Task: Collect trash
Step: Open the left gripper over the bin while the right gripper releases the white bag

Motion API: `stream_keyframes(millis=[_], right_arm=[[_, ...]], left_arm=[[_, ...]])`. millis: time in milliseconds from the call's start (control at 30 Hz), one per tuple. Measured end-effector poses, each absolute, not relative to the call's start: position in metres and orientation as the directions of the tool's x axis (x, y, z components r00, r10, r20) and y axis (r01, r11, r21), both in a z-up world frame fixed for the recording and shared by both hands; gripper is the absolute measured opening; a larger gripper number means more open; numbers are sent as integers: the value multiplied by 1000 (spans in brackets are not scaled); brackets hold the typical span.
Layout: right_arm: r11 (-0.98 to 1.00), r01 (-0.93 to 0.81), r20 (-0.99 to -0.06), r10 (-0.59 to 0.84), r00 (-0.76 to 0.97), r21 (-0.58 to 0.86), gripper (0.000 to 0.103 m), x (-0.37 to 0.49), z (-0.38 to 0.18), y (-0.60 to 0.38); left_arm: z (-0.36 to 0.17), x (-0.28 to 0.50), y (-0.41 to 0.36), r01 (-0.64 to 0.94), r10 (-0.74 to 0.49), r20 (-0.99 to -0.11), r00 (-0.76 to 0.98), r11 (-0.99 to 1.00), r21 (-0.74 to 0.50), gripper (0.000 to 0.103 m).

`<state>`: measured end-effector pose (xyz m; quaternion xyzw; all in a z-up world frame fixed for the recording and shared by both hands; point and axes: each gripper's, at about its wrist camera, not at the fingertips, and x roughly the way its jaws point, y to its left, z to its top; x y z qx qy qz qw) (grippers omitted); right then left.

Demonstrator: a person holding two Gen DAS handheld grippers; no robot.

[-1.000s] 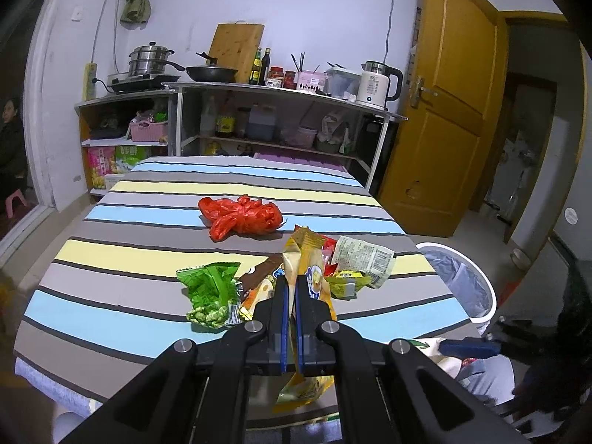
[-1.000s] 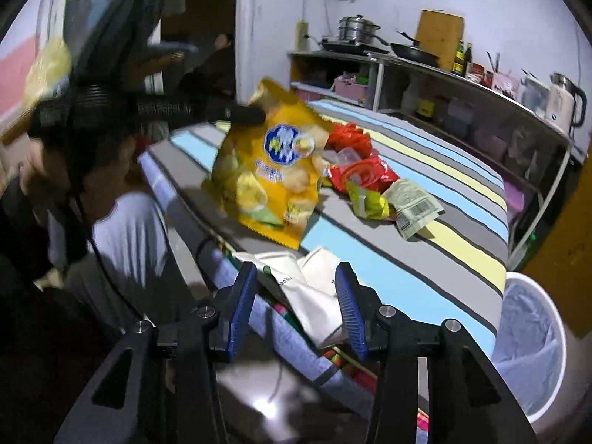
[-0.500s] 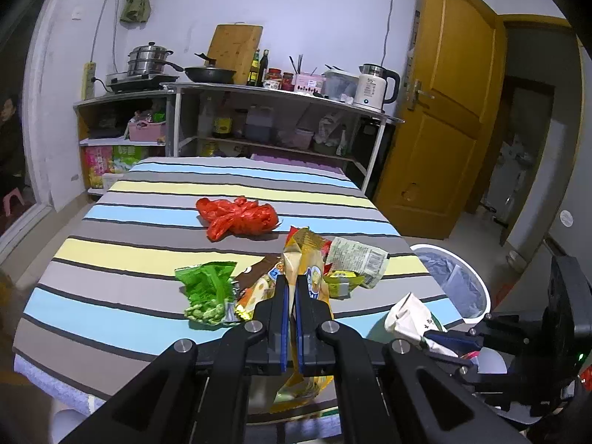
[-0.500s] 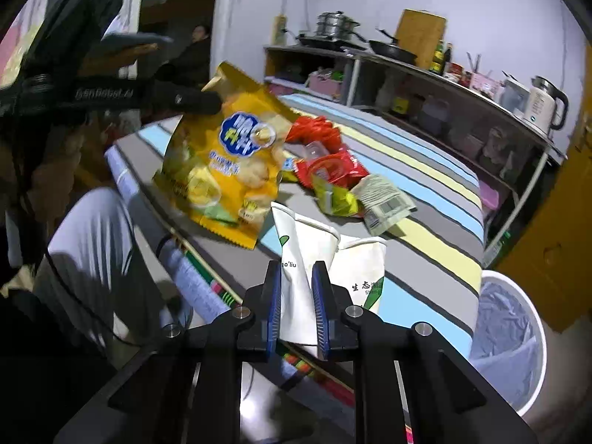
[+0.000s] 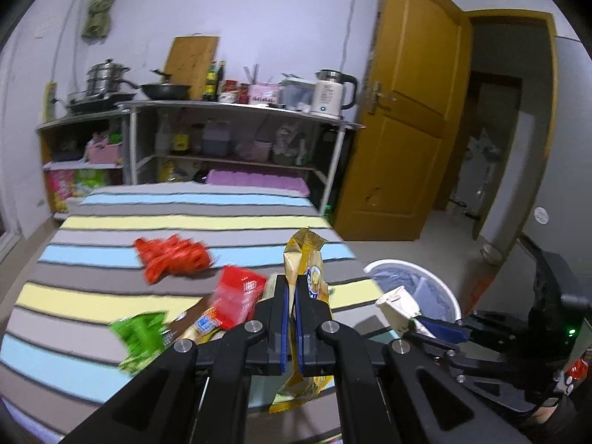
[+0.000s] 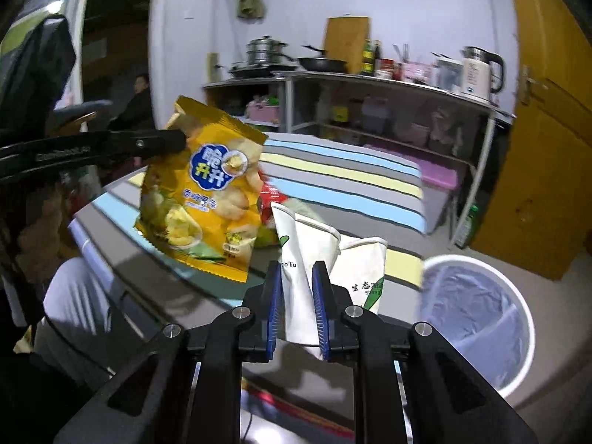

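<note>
Lifted since earlier, the yellow chip bag (image 5: 304, 277) is pinched by the left gripper (image 5: 291, 318) and the white pouch (image 6: 307, 259) by the right gripper (image 6: 298, 310), whose jaws have just been closing; either may slip short of the bin (image 6: 477, 307) ahead-right.

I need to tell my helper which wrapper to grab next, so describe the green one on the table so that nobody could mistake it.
On the striped table, look at the near end, where the wrappers are. The green wrapper lies at the left edge of that cluster, left of the clear red packet and nearer than the crumpled red bag. It is the only bright green piece there.
</note>
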<state>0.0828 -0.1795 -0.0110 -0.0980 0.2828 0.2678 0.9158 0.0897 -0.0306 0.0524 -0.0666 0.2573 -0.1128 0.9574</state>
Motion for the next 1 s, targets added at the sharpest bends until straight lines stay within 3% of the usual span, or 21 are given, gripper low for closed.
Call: stream_keyframes(millis=[400,1000], right_arm=[[937,-350,-594,292,750,18,18,106,-18,-247],[979,-192,-645,192,740,70,19,139,-40,-311]], left_arm=[[53,146,-114,342,-399,-484,779,917,-206,3],[19,218,-203,436,-486,-551,679,870,-229,3]])
